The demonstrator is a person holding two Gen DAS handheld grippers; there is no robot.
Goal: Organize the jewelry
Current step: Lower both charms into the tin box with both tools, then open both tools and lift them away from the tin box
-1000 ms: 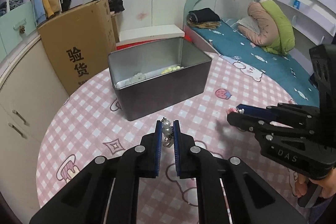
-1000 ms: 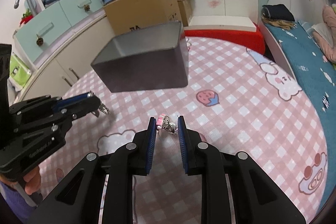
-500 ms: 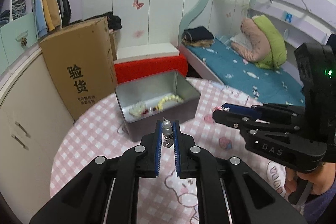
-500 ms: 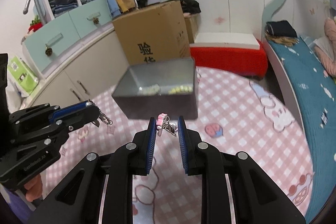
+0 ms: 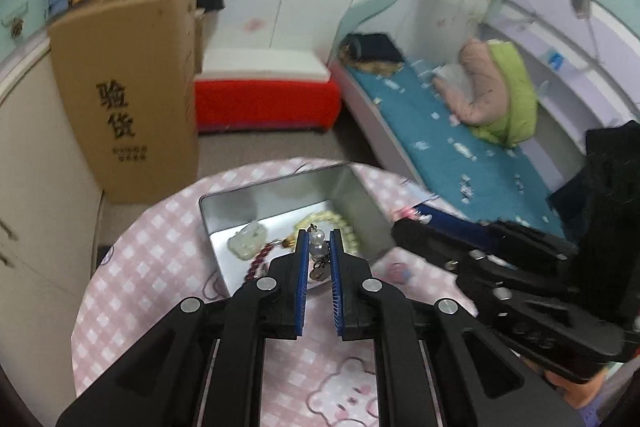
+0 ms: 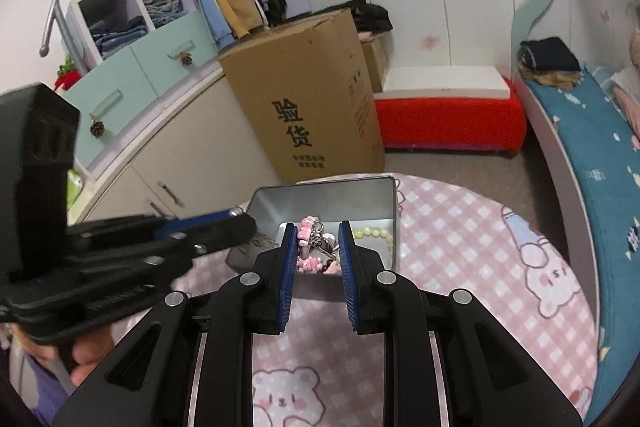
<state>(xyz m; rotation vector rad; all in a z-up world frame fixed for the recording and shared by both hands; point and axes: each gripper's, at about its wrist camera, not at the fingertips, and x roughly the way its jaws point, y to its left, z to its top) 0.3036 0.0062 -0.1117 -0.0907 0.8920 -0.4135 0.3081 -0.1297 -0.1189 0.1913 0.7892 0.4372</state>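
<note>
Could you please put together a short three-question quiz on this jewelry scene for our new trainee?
1. True or false: the left gripper is shut on a pearl charm.
2. The right gripper holds: A) a yellow bead bracelet B) a pink charm C) nothing.
3. Fill in: inside the metal tin, next to the pale jade pendant, lies a dark ___ bead string.

Key: 1 true; 2 B; 3 red.
</note>
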